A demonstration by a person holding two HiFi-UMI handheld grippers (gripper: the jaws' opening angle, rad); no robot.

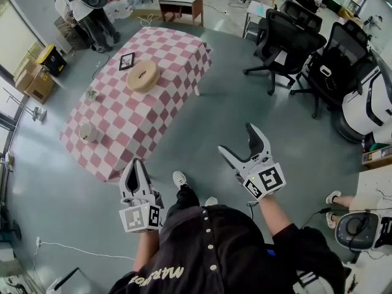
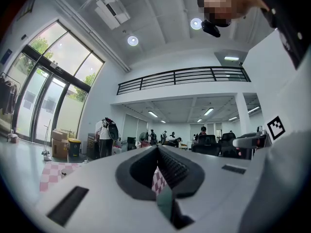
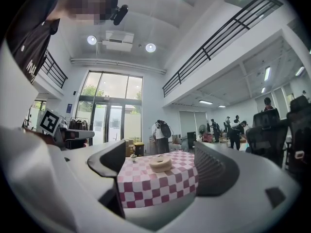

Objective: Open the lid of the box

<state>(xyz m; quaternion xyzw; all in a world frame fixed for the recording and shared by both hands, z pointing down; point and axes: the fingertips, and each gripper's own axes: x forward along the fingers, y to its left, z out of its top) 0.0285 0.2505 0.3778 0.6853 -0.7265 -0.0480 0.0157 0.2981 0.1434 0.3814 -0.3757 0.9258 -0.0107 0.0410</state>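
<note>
**Kid:** Checkered desk [image 1: 122,121] stands across the floor, ahead and to the left. Where's the box?

**Friend:** The round tan box [image 1: 143,76] sits near the desk's middle, and its lid looks on. Both tongs are well away from it.

**Kid:** And the tongs?

**Friend:** The left tongs [image 1: 136,163] are pinched together and hold nothing. The right tongs [image 1: 236,138] are wide apart, empty, and pointing at the box.

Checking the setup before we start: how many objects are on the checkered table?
4. A black frame at the far end, a round tan box beside it, a small object midway along one long edge, a pale round object near the front corner. Nothing looks hidden.
</note>
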